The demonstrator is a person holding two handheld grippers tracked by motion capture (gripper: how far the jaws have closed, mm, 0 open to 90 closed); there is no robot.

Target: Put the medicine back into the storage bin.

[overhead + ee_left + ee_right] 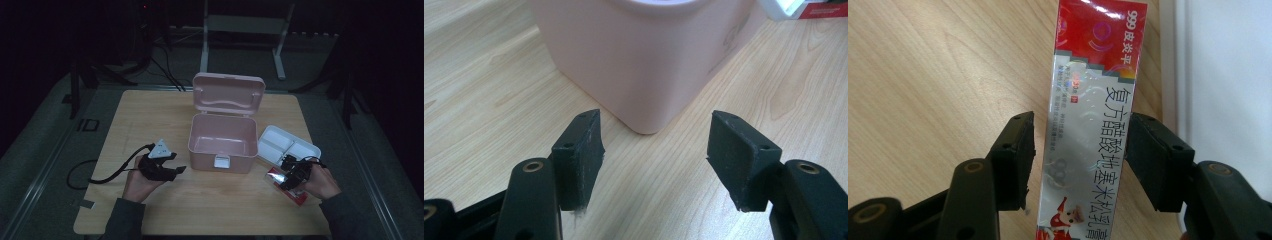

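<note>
A red and silver carton (1098, 65) with printed characters lies flat on the wooden table (150, 115), near the front right. My right gripper (1083, 119) points down over it and straddles its middle. The jaws stand open, with a gap showing at the left pad (1018, 155). In the high view the right gripper (289, 179) covers most of the carton (300, 200). An open pink box (222, 145) stands mid-table, its lid (227, 92) tipped back. My left gripper (656, 145) rests low on the table, open and empty, aimed at a corner of the pink box (644, 55).
A white divided tray (287, 145) sits right of the pink box, just beyond the carton, and its edge (1228, 75) runs close beside my right jaw. A black cable (100, 177) trails off the table's left side. A metal stand (240, 25) is behind the table.
</note>
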